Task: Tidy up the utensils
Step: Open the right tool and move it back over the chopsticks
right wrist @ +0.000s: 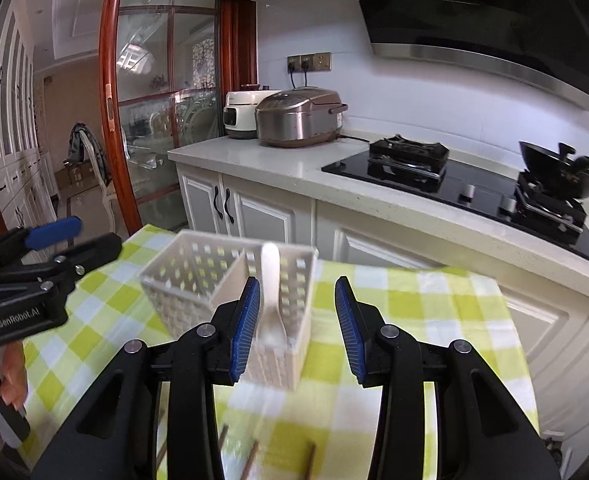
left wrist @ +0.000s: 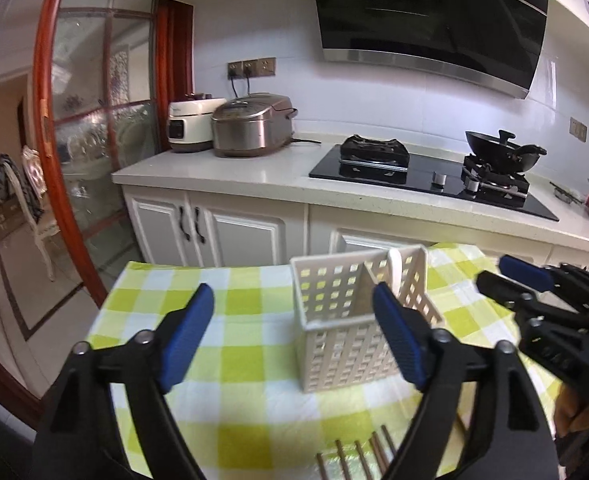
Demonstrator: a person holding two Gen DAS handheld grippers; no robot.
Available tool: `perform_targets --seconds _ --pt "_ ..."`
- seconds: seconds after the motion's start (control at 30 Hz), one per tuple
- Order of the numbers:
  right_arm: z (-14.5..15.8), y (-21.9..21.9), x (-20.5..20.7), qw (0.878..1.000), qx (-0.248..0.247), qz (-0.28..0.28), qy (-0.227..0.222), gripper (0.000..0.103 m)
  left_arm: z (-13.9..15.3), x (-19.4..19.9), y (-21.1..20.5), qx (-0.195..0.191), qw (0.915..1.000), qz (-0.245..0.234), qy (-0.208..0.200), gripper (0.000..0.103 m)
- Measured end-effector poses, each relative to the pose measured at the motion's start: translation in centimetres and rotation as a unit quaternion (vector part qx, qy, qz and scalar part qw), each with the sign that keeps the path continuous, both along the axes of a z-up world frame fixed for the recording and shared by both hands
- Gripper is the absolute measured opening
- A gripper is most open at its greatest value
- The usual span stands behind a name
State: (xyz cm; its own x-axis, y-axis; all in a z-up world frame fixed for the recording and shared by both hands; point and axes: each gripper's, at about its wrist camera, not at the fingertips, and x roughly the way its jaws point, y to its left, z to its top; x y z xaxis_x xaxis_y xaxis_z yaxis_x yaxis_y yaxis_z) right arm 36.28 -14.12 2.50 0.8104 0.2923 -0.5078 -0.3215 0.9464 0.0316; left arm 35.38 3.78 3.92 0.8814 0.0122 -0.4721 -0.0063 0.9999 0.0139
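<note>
Standing upright in caddy (right wrist: 230, 300) on table (left wrist: 254, 400), spoon (right wrist: 271, 292) released; left gripper (left wrist: 294, 336) wide open, right gripper (right wrist: 297, 320) part-open, empty; chopsticks (left wrist: 358, 460) near, waiting.

One white slotted utensil holder (left wrist: 336, 334) on the checked tablecloth (left wrist: 250, 396), split into two compartments, with one white spoon (right wrist: 271, 280) standing in one of them. At least four brown chopsticks (left wrist: 358, 458) at the near table edge in the left wrist view, the exact count unclear because the gripper arms cover part of them. Two grippers, left (left wrist: 294, 332) and right (right wrist: 297, 328); two cookers on the counter, one white (left wrist: 190, 124) and one steel (left wrist: 252, 124); one black wok (left wrist: 502, 150).
</note>
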Motion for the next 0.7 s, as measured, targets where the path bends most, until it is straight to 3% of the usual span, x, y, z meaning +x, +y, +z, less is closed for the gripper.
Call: perform_targets --seconds 0.33,0.7 --pt "-4.8 -2.7 -5.1 0.998 0.006 -0.025 0.061 0.039 -3.2 -6.0 0.7 -0.01 0.9996 0.021 0.016 0.093" --pt "-10.1 -3.2 -7.8 0.992 0.0 -0.035 0.12 0.039 -9.3 -9.6 0.1 -0.017 0.9976 0.008 0.066 0.093"
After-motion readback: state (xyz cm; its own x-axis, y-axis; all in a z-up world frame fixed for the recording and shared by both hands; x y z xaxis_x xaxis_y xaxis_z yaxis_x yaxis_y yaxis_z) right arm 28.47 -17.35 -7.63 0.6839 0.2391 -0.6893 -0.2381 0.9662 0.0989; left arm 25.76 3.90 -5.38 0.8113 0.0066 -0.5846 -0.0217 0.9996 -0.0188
